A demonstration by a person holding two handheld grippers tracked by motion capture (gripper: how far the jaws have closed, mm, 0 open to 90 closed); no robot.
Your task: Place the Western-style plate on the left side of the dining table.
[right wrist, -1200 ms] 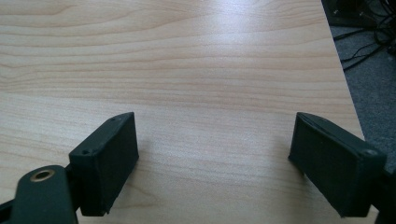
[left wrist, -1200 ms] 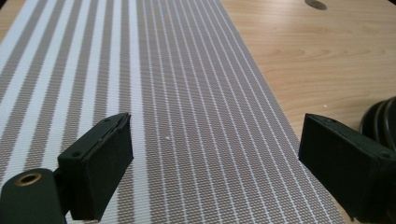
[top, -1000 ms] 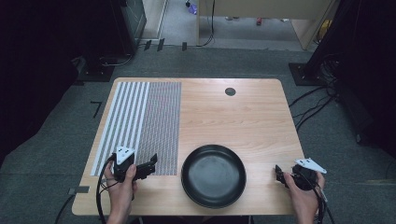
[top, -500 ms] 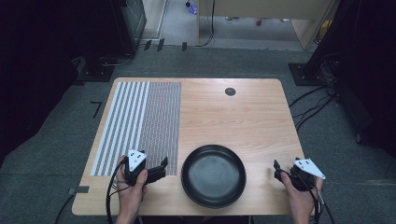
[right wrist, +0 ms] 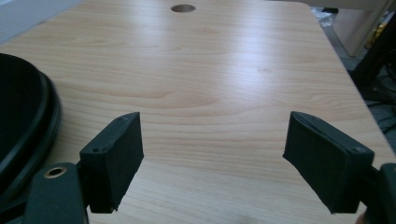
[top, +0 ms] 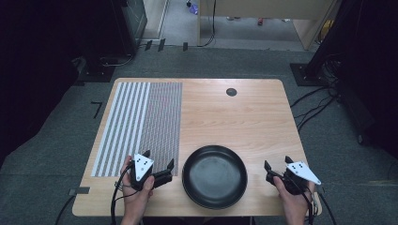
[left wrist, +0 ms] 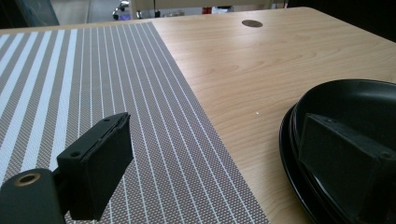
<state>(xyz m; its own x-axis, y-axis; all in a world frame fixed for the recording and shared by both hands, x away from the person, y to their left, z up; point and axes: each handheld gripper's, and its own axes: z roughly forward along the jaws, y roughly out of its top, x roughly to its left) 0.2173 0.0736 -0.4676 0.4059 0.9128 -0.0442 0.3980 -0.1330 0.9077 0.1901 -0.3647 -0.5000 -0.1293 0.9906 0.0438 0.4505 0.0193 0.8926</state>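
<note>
Black pan [top: 214,176]: at the table's [top: 244,117] 6 o'clock, between your released, empty left gripper [top: 157,168] and right gripper [top: 278,168]. Striped placemat [top: 141,124] at its 10 o'clock; round hole [top: 231,92] at 12.

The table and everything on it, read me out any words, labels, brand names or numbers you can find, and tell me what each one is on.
There are none to read. The black plate, the striped placemat and the wooden table carry no lettering. The grey three-cornered plates on the left claw and right claw show small dark dots, not text.
</note>
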